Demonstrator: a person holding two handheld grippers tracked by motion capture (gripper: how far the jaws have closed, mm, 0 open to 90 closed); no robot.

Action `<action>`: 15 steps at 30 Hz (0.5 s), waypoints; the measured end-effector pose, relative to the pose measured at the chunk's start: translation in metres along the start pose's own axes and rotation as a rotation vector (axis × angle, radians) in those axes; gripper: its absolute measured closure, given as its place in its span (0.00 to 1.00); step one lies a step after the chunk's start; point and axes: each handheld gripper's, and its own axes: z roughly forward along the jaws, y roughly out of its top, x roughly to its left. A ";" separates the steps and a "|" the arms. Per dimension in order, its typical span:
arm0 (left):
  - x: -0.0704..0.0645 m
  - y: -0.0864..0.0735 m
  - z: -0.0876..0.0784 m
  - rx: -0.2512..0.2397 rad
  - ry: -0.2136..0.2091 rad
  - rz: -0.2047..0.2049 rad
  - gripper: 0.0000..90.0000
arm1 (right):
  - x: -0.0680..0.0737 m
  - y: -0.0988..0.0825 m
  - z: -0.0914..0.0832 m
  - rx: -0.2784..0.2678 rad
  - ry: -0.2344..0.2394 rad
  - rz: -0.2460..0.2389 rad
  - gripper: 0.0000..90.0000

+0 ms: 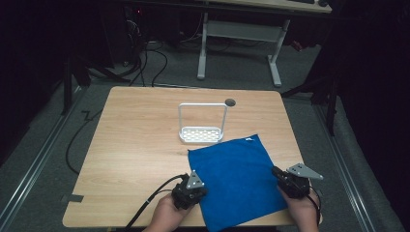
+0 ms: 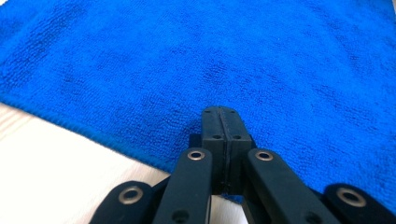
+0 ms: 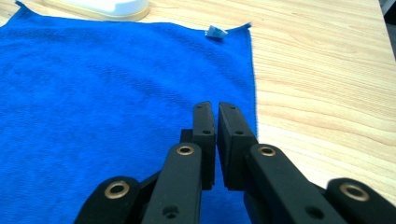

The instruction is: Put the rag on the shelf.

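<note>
- I'm holding the left gripper [image 2: 223, 114] at the cloth's [image 1: 237, 179] near left edge, jaws pressed fully together. I can't tell if any cloth is caught between them.
- I'm keeping the right gripper [image 3: 215, 107] at the near right edge, jaws narrowed to a thin slit. Again, I can't tell if fabric is in it.
- The cloth is lying flat on the table [image 1: 140, 145], on the near right part. It's skewed, and its near edge is reaching the table's front edge.
- Risk: if I'm lifting now and one side is only pinching air, that corner is dropping and the cloth is swinging crooked.
- Risk: the right side looks like a shallow bite near the hem, so a quick pull could slip it out.
- Risk: dragging instead of lifting could bunch the cloth or slide it off the front edge.
- The tag [image 3: 216, 31] is sitting at the far right corner.
- The rack [image 1: 202, 104] is standing just beyond the far left corner. Sweeping the cloth forward could hit it and push or tip it.
</note>
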 end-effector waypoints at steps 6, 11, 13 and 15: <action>0.011 -0.015 -0.019 0.015 0.018 -0.030 1.00 | 0.010 0.002 0.009 0.019 0.032 -0.030 0.98; 0.026 -0.025 -0.031 0.002 0.028 -0.093 1.00 | 0.027 0.005 0.025 0.070 0.063 -0.084 1.00; 0.031 -0.029 -0.036 0.004 0.038 -0.099 1.00 | 0.032 0.006 0.031 0.089 0.071 -0.107 1.00; 0.035 -0.032 -0.040 0.002 0.048 -0.110 1.00 | 0.035 0.006 0.035 0.102 0.084 -0.106 1.00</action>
